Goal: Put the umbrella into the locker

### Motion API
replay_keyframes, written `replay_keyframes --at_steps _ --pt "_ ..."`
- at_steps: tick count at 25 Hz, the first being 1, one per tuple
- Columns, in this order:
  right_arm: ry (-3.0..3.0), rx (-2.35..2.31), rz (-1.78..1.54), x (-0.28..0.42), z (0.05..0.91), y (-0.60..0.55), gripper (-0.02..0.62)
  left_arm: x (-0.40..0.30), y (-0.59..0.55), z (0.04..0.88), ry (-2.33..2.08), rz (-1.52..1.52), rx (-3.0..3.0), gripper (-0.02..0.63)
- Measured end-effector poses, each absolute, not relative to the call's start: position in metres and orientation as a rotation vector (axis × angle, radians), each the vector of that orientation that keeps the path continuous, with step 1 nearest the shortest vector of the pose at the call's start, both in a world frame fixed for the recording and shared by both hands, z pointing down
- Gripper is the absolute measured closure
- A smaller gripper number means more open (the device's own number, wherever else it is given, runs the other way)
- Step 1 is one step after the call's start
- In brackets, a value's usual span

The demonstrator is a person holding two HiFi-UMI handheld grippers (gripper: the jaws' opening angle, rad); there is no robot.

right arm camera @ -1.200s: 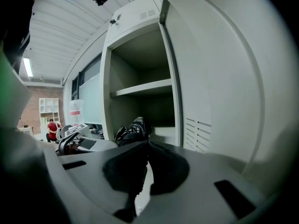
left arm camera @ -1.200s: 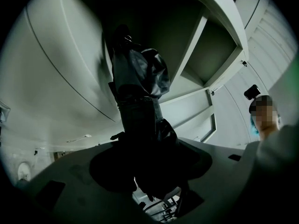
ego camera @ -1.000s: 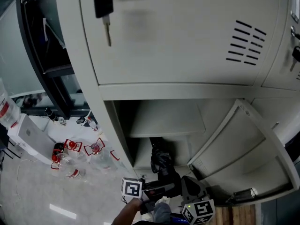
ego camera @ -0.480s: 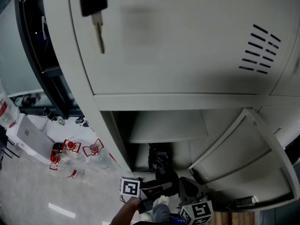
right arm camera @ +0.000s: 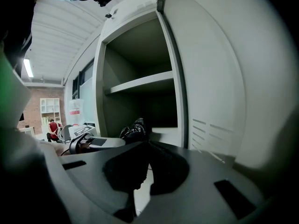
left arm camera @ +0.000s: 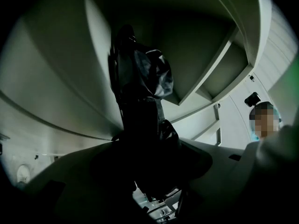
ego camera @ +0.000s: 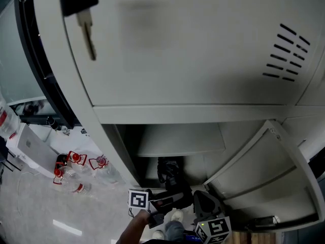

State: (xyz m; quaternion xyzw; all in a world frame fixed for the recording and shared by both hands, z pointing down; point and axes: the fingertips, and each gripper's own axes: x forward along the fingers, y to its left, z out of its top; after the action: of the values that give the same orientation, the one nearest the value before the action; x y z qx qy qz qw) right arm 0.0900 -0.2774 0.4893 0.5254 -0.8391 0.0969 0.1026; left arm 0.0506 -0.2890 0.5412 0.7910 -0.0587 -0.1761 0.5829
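Observation:
The black folded umbrella (ego camera: 169,171) stands upright at the mouth of the locker's open lower compartment (ego camera: 177,139). My left gripper (ego camera: 170,198) is shut on its lower part. In the left gripper view the umbrella (left arm camera: 140,87) rises from between the jaws toward the compartment's shelf, with the gripper (left arm camera: 149,171) dark around it. My right gripper (ego camera: 203,207) hangs just right of the umbrella, in front of the swung-open door (ego camera: 264,182). In its own view the right gripper (right arm camera: 145,162) has its pads together with nothing between them. That view also shows the umbrella (right arm camera: 134,129) and the shelf (right arm camera: 140,83).
A key (ego camera: 84,19) hangs from the closed upper locker door. Several water bottles with red labels (ego camera: 76,161) and a white box (ego camera: 30,146) lie on the floor at the left. A black-framed glass wall (ego camera: 45,75) stands behind them. The open door (right arm camera: 219,78) bounds the right side.
The head view has drawn closer to the locker. My left gripper and the umbrella have edged slightly left and toward the compartment. The right gripper has barely moved.

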Motion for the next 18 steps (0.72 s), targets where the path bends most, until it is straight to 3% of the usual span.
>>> replay_keyframes --at_steps 11,18 --pt "-2.455 1.577 0.299 0.094 0.489 -0.265 0.594 0.050 -0.294 0.539 -0.112 -0.484 1.806 0.331" --pt "-2.465 1.590 0.285 0.092 0.483 -0.254 0.594 0.043 -0.293 0.540 -0.197 -0.543 1.734 0.284"
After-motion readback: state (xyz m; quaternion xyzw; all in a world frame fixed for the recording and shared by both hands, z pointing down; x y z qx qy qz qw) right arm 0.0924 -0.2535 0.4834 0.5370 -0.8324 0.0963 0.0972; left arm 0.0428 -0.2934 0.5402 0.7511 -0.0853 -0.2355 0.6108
